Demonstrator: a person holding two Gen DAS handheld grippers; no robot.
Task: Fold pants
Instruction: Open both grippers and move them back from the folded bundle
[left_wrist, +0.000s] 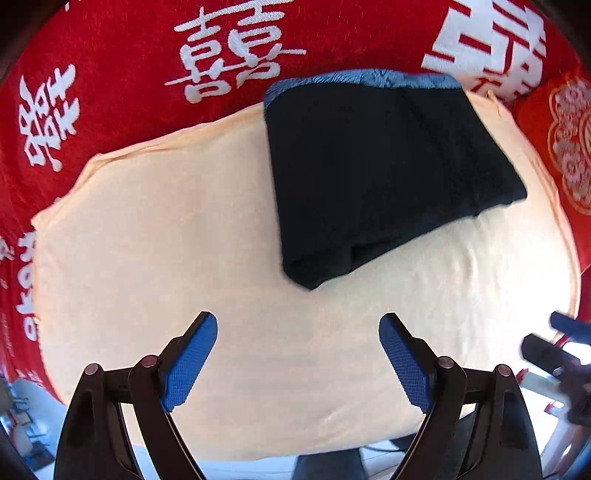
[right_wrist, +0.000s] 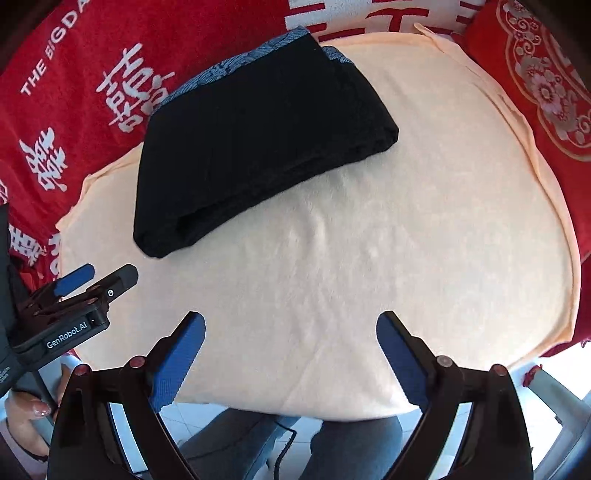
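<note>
The black pants lie folded into a compact rectangle on a cream towel, with a blue patterned waistband showing at the far edge. They also show in the right wrist view, far left on the towel. My left gripper is open and empty, held above the towel short of the pants. My right gripper is open and empty, also back from the pants. The left gripper shows in the right wrist view at the left edge, open.
A red cloth with white characters covers the table under the towel. A red cushion with a gold flower pattern lies at the far right. The person's legs in jeans and a tiled floor show below the table's near edge.
</note>
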